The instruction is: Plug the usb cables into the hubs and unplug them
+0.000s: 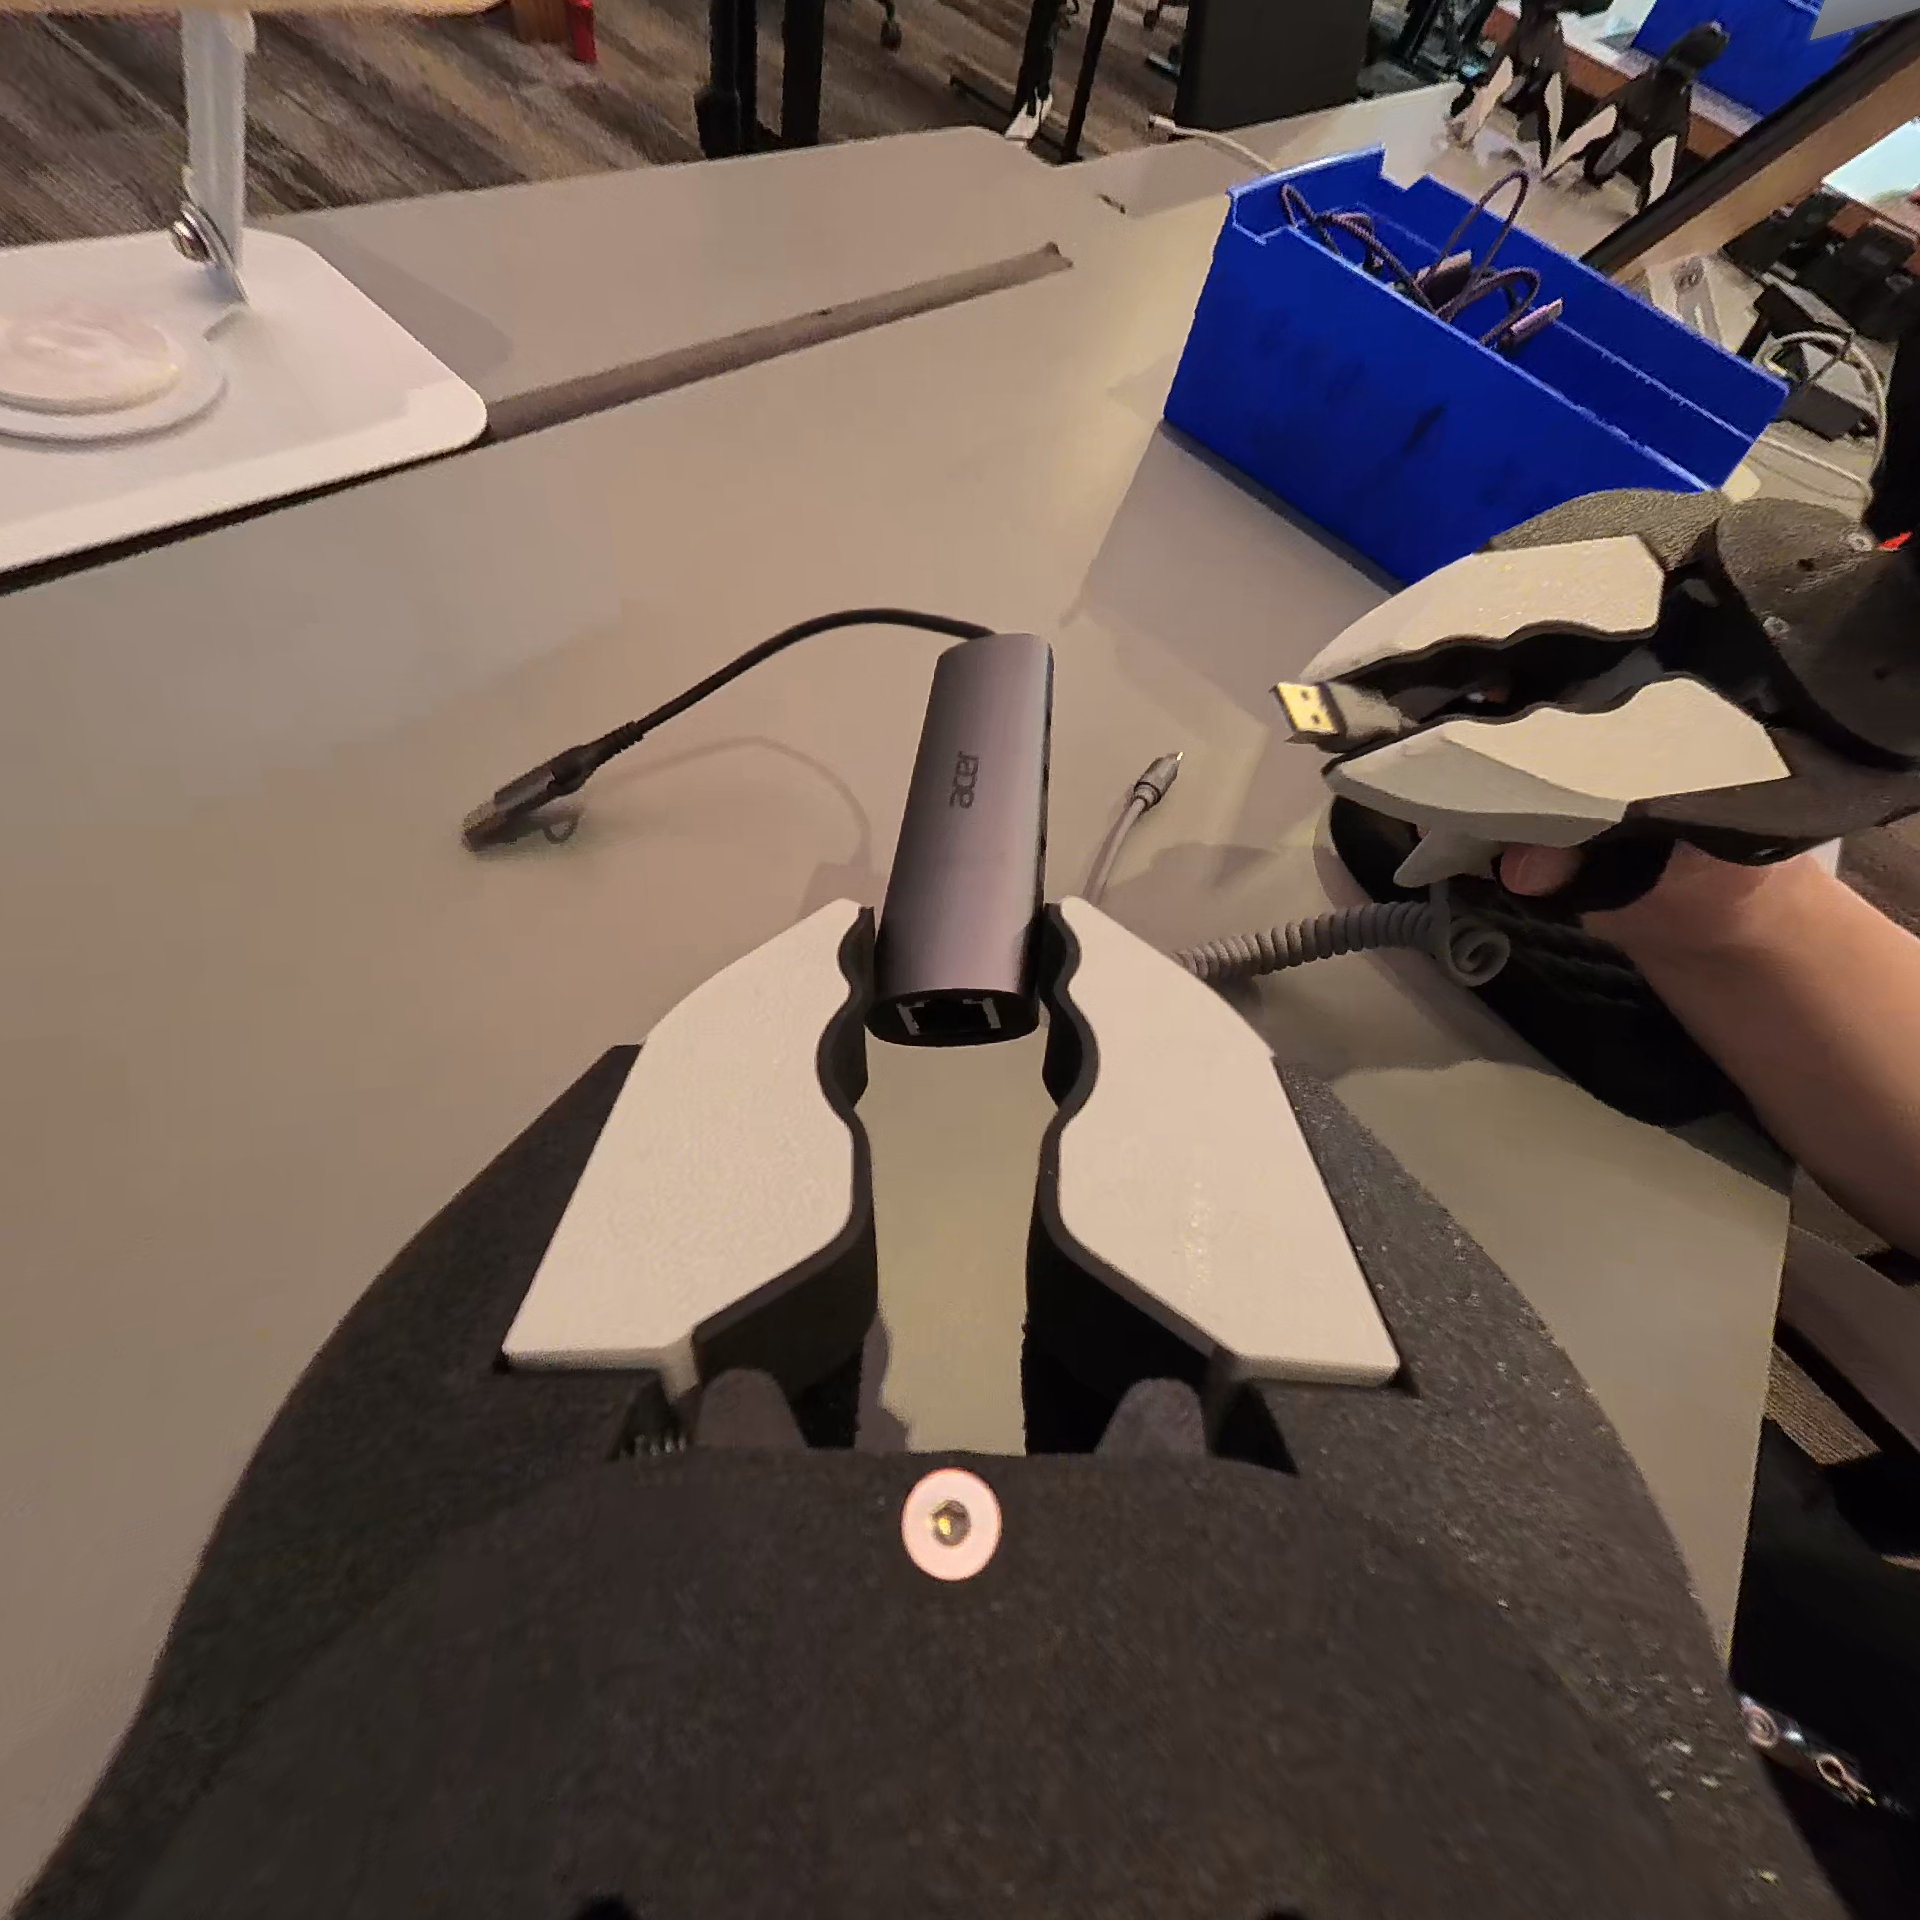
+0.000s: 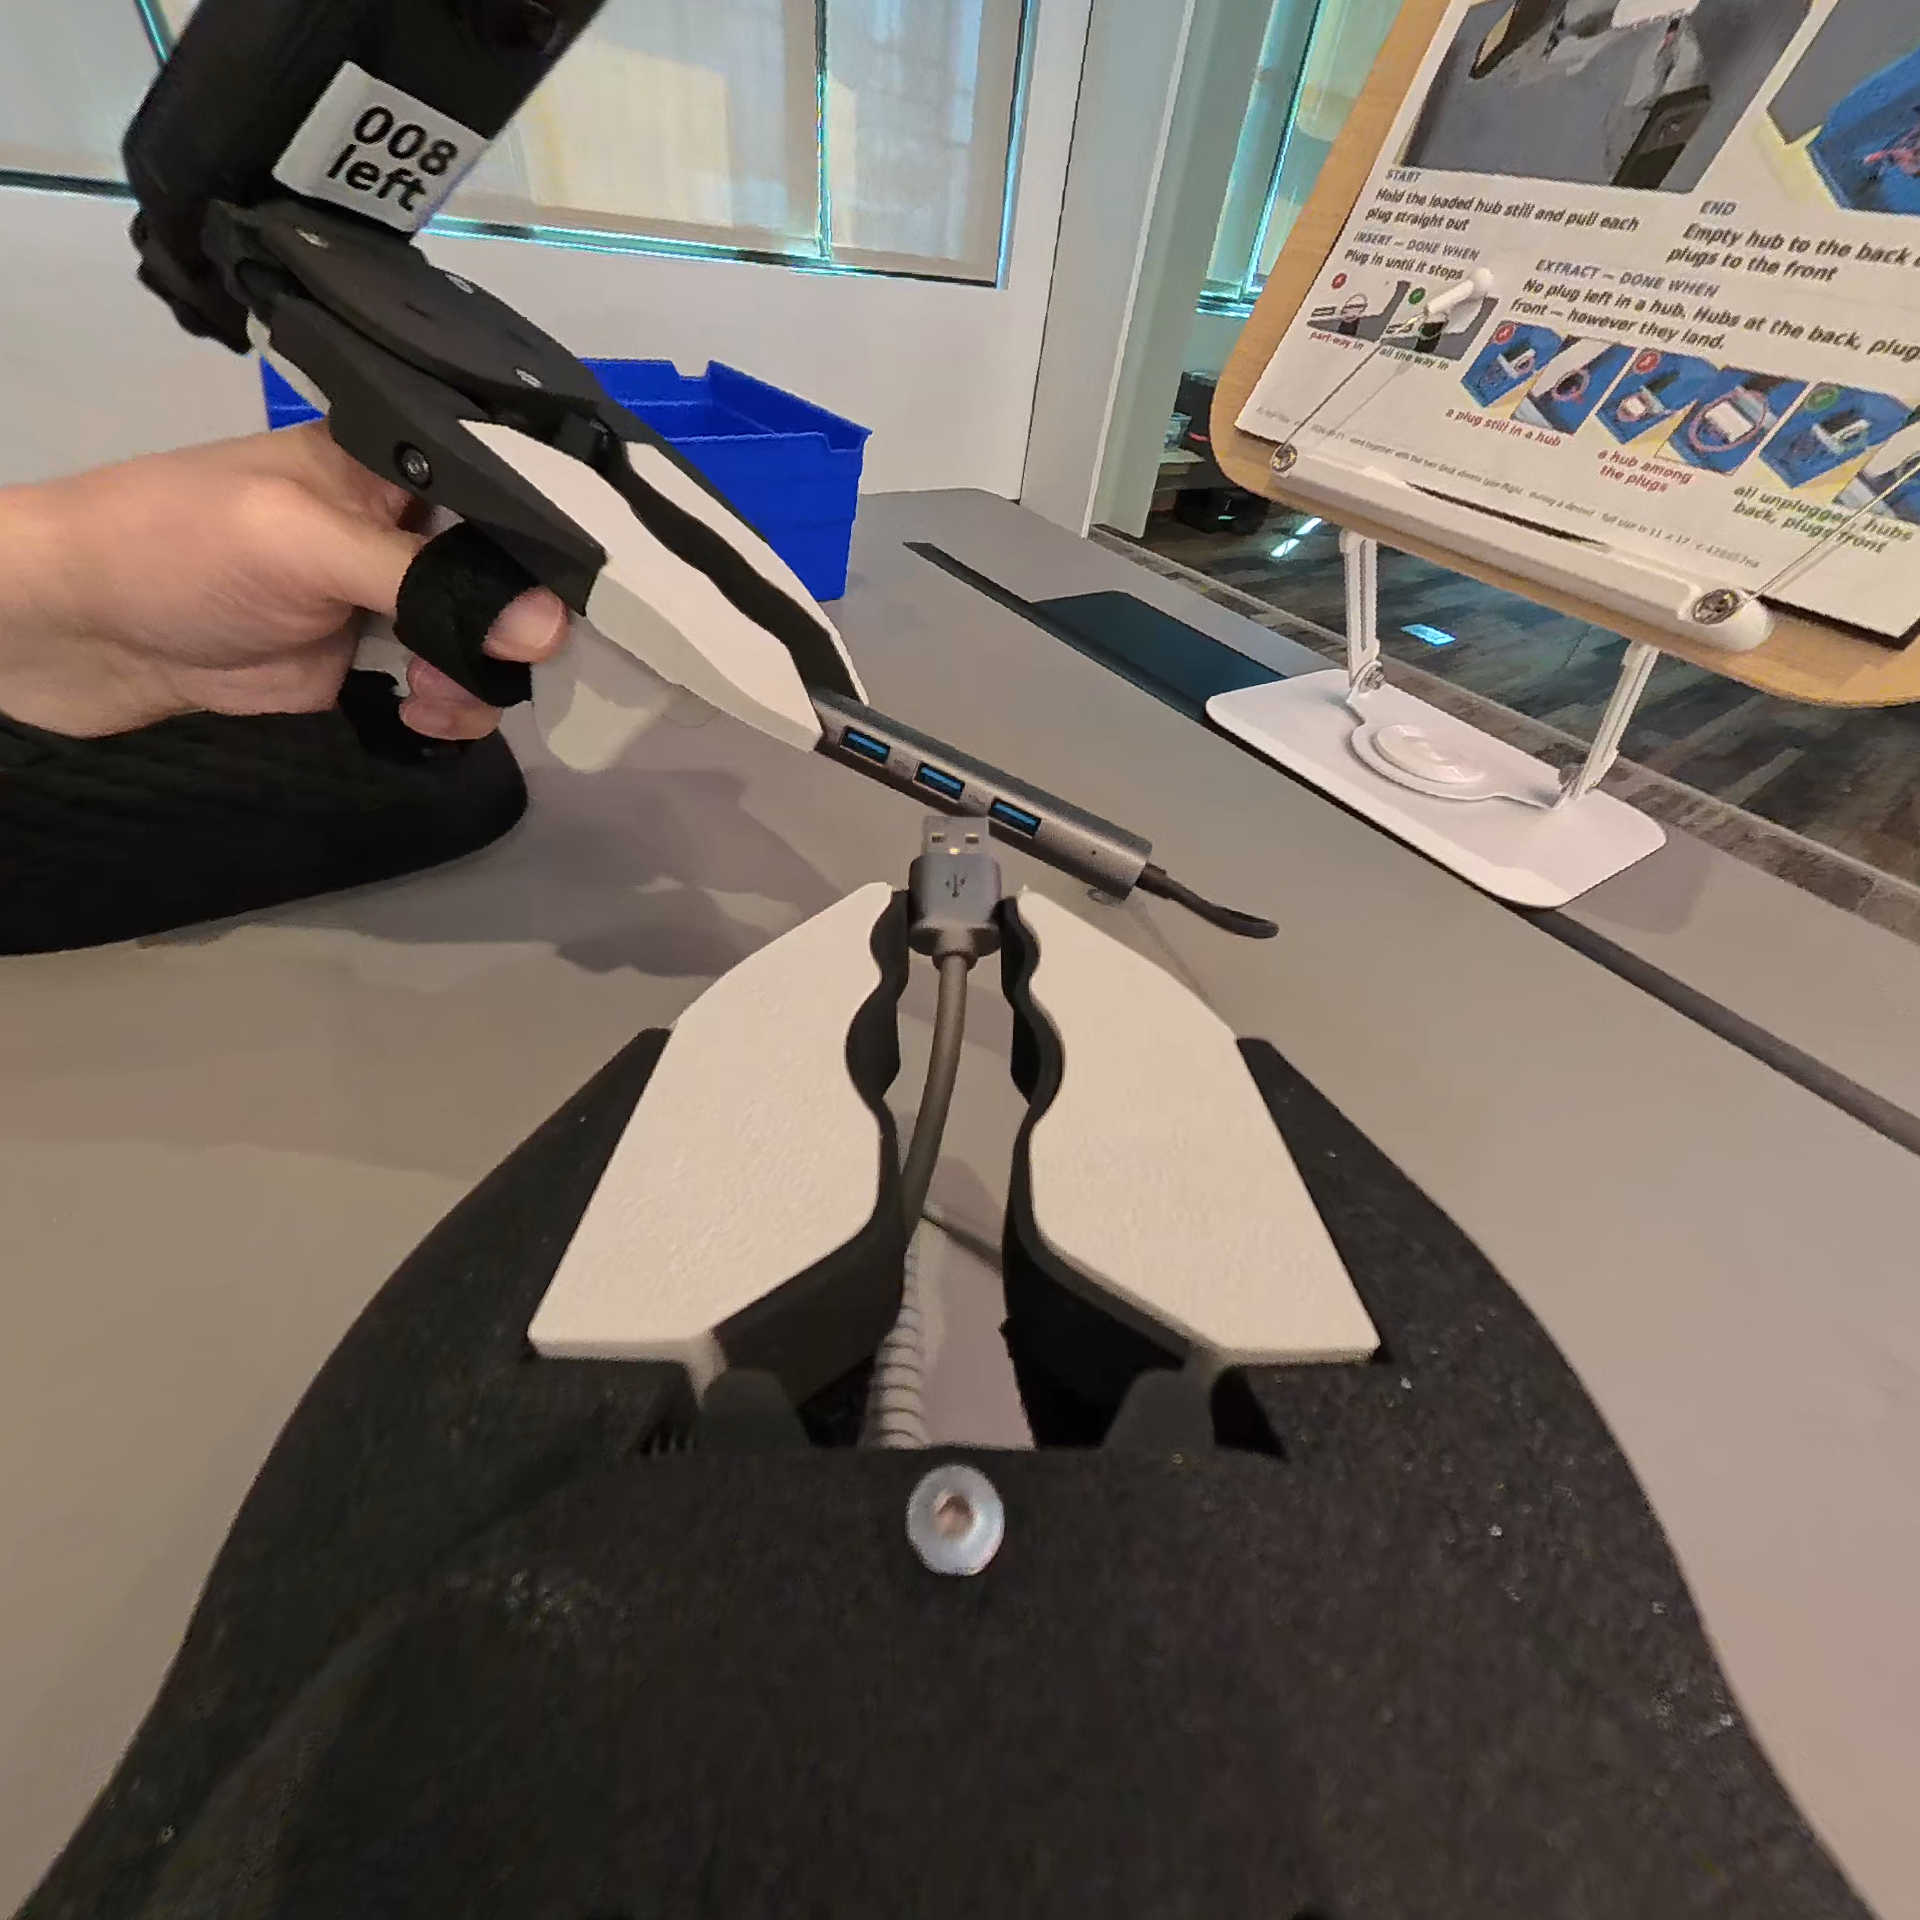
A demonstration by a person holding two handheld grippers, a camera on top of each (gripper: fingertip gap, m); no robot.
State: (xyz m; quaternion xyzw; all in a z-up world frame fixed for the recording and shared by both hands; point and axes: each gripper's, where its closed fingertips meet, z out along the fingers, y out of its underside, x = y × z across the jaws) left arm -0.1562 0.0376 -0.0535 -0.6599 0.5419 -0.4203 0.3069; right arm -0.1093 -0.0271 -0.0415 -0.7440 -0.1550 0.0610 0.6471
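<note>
The left gripper clamps a grey hub above the grey table, while the right gripper, pinching a USB plug, holds it just short of the hub's blue ports, near a blue bin.

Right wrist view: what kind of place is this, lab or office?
Probably an office-style workspace set up for recording tasks. A grey desk holds a blue parts bin, an instruction sheet on a white stand sits to the right, and large windows fill the wall behind.
</note>
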